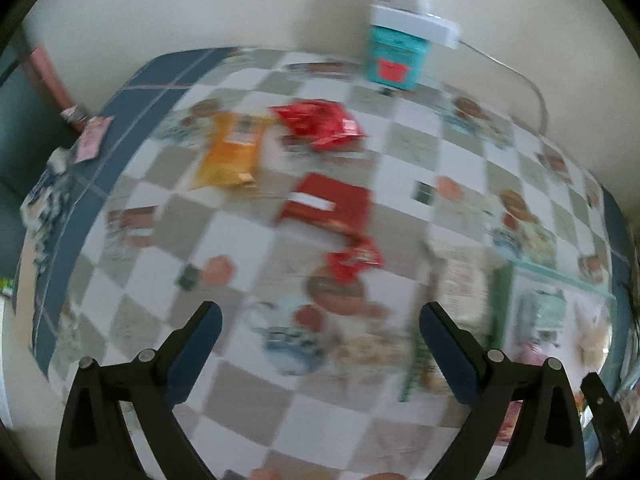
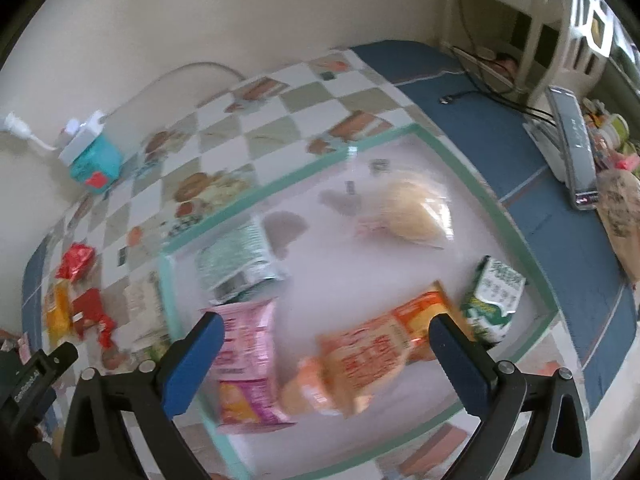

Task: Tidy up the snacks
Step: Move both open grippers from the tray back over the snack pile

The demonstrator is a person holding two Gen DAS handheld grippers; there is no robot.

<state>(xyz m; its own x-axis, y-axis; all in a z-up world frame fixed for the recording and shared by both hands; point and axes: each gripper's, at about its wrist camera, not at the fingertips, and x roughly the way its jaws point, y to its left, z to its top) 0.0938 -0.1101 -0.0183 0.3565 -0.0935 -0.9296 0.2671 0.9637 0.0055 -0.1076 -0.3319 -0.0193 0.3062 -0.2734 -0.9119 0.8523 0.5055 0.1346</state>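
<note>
In the left wrist view, loose snacks lie on the checkered tablecloth (image 1: pixel 256 392): an orange bag (image 1: pixel 232 150), a crumpled red bag (image 1: pixel 320 122), a flat red packet (image 1: pixel 328 204) and a small red wrapper (image 1: pixel 354 262). My left gripper (image 1: pixel 320 320) is open and empty above the cloth, nearer than the small wrapper. In the right wrist view, a clear tray with a green rim (image 2: pixel 516 236) holds a pink packet (image 2: pixel 248 360), an orange packet (image 2: pixel 372 356), a green-white packet (image 2: pixel 494 296), a silver-green packet (image 2: pixel 240 260) and a bread bag (image 2: pixel 408 208). My right gripper (image 2: pixel 324 328) is open and empty above the tray.
A teal box with a white power strip on top (image 1: pixel 400 48) stands by the wall, with a cable running right. The tray's rim also shows at the right of the left wrist view (image 1: pixel 560 276). In the right wrist view a grey device (image 2: pixel 576 148) and a brown bag (image 2: pixel 624 216) sit past the table's right edge.
</note>
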